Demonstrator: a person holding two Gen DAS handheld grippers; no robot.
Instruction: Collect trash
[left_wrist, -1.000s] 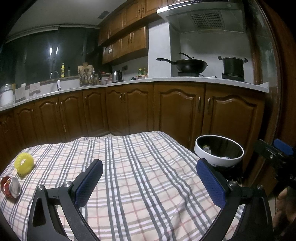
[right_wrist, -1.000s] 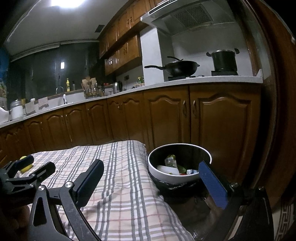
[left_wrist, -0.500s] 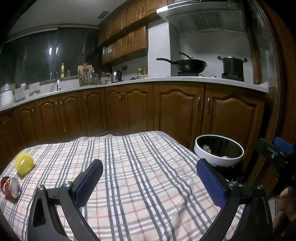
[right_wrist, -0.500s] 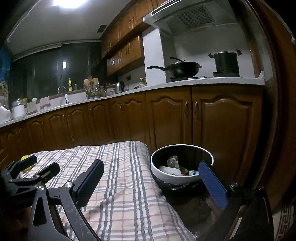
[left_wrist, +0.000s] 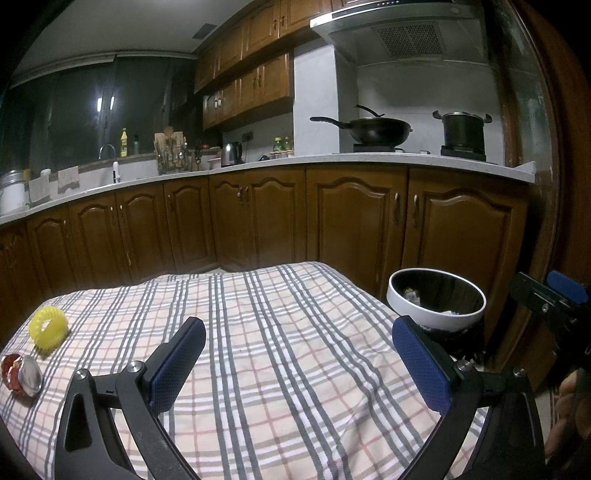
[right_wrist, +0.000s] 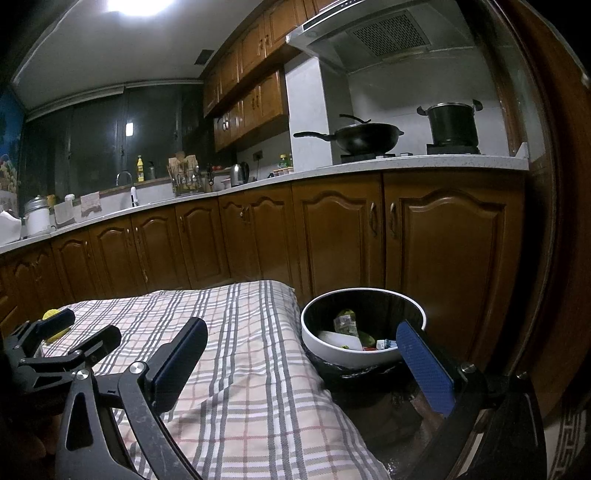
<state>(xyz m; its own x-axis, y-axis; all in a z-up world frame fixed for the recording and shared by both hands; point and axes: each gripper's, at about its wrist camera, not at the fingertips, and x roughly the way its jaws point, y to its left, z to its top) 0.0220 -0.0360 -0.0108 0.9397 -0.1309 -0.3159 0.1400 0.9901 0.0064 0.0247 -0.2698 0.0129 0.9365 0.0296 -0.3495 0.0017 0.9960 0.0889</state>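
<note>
A white-rimmed trash bin (left_wrist: 436, 299) with a black liner stands right of the checked table (left_wrist: 277, 350); in the right wrist view the bin (right_wrist: 364, 332) holds several wrappers. A yellow coiled ring (left_wrist: 49, 326) and a red-and-silver crushed can (left_wrist: 20, 373) lie at the table's left edge. My left gripper (left_wrist: 299, 365) is open and empty above the cloth. My right gripper (right_wrist: 301, 369) is open and empty between the table's edge and the bin. The right gripper also shows at the left wrist view's right edge (left_wrist: 550, 299).
Brown kitchen cabinets (left_wrist: 351, 218) and a white counter (left_wrist: 369, 166) run behind the table. A wok (left_wrist: 373, 131) and a pot (left_wrist: 463, 129) sit on the stove. A door frame (right_wrist: 546, 221) stands at the right of the bin.
The right gripper has shifted slightly, so the bin sits a little more central in its view. The left gripper has barely moved.
</note>
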